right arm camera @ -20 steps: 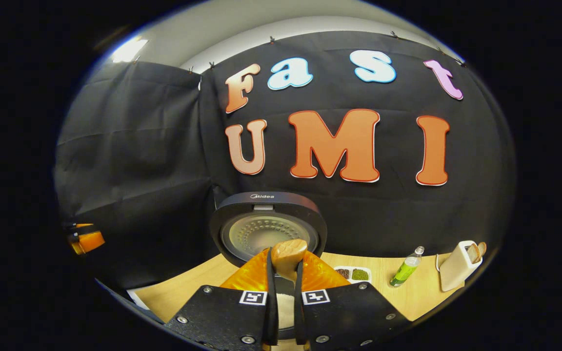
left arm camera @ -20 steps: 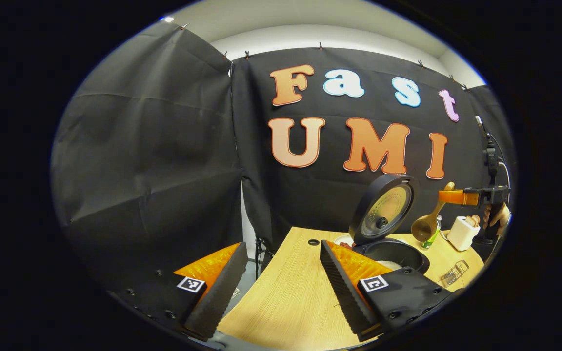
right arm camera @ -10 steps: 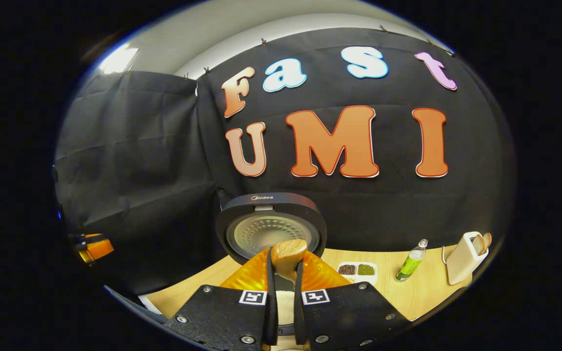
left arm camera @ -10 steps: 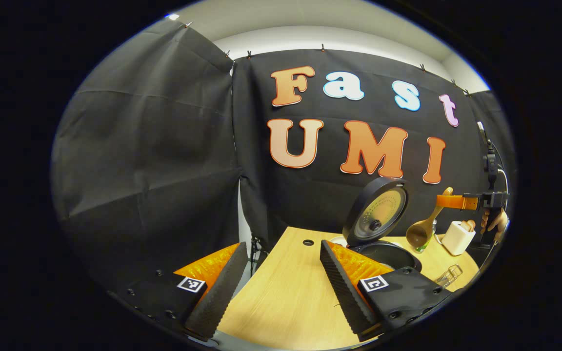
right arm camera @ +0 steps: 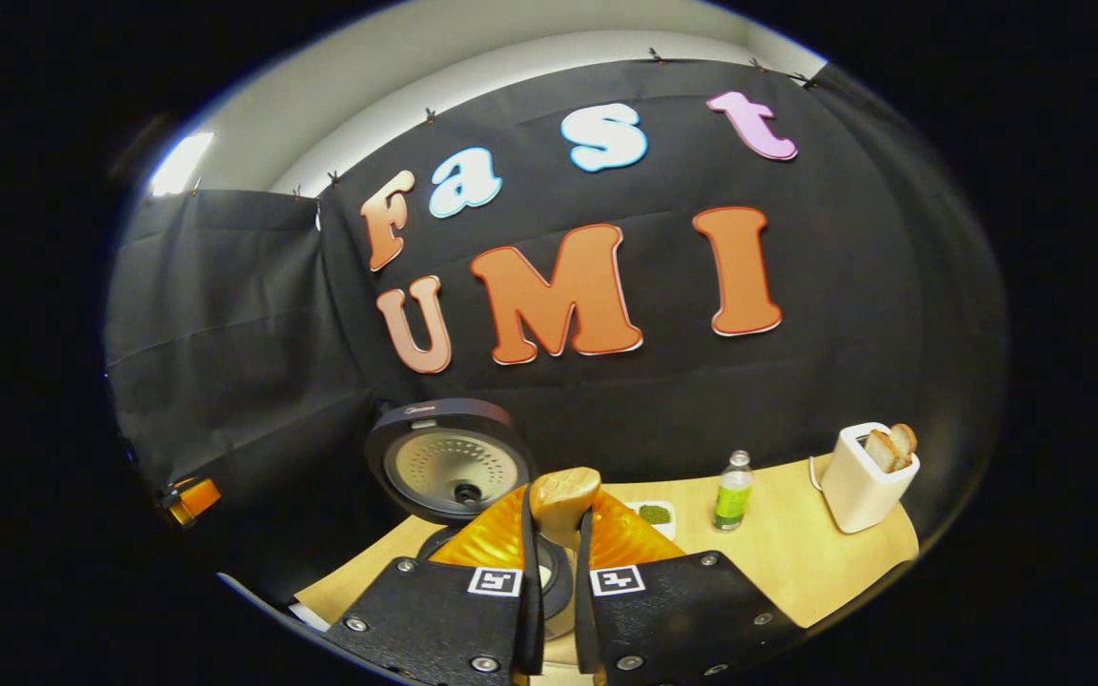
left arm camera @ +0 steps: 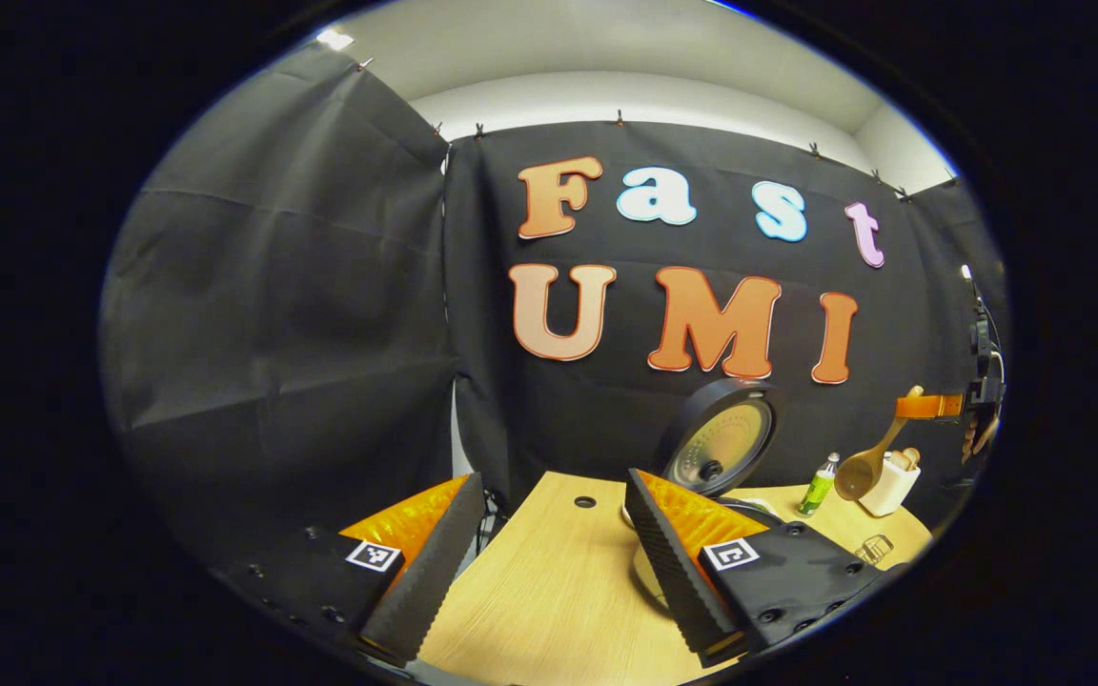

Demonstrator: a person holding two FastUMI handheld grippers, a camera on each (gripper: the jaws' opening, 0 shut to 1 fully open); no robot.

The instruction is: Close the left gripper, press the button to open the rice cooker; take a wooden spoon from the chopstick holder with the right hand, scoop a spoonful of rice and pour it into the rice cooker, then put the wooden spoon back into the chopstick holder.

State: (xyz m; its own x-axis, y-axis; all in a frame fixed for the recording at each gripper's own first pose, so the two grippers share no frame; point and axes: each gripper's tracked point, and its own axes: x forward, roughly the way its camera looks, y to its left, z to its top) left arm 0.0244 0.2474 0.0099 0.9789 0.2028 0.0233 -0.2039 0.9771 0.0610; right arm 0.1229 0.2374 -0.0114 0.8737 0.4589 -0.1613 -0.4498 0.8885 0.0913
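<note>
Rice cooker sits on the desk with its lid flipped up, right tool clamped on the wooden spoon handle near the white chopstick holder, left tool spread wide, gripping nothing, over the desk edge.

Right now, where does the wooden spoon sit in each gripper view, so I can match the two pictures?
Left gripper view: wooden spoon at far right, bowl hanging low beside the white holder, handle in the right gripper.
Right gripper view: its handle end sticks up bottom centre, pinched between the fingers.
Shared landmark: raised rice cooker lid.
</note>
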